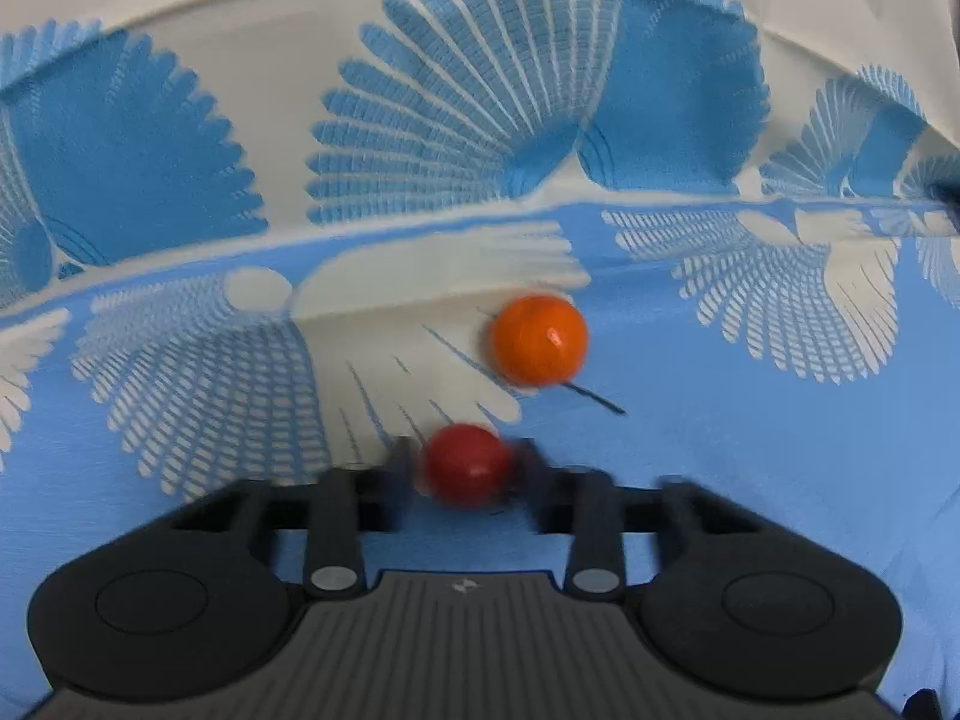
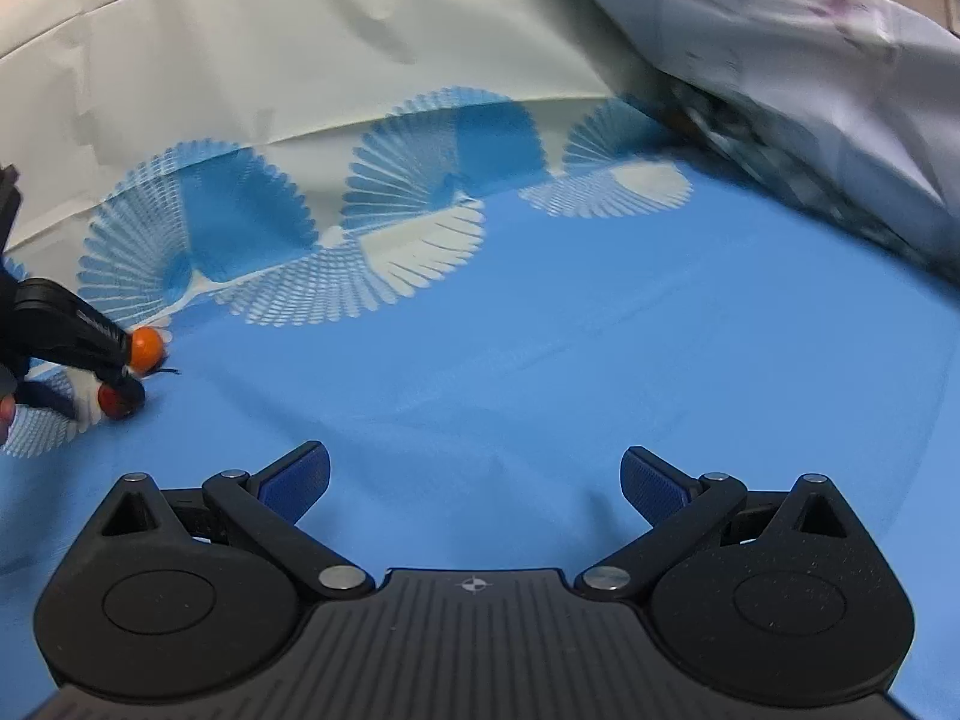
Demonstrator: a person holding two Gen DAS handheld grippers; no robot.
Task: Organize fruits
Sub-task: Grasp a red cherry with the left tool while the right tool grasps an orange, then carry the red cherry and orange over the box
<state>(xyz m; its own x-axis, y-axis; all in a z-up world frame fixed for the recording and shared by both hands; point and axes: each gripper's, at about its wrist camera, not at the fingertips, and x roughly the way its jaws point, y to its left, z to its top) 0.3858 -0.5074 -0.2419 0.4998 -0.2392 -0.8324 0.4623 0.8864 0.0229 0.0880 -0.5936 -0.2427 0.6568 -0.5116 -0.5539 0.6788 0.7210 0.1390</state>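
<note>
Blue cloth [image 2: 540, 360] with pale fan-shaped prints covers the surface, rising to a cream fold behind. Left gripper [image 1: 467, 463] sits low on the cloth, fingers clenched around a small red fruit [image 1: 468, 463]; contact looks firm, though the frame is blurred. An orange fruit [image 1: 538, 339] lies just beyond it, apart. Right gripper [image 2: 474, 480] hovers over bare cloth, fingers spread, nothing between them.

I can read no words, brand names or numbers in either wrist view; the only sign is a small crosshair emblem stamped on each gripper's ribbed housing, left gripper [image 1: 465, 468] and right gripper [image 2: 474, 483].
</note>
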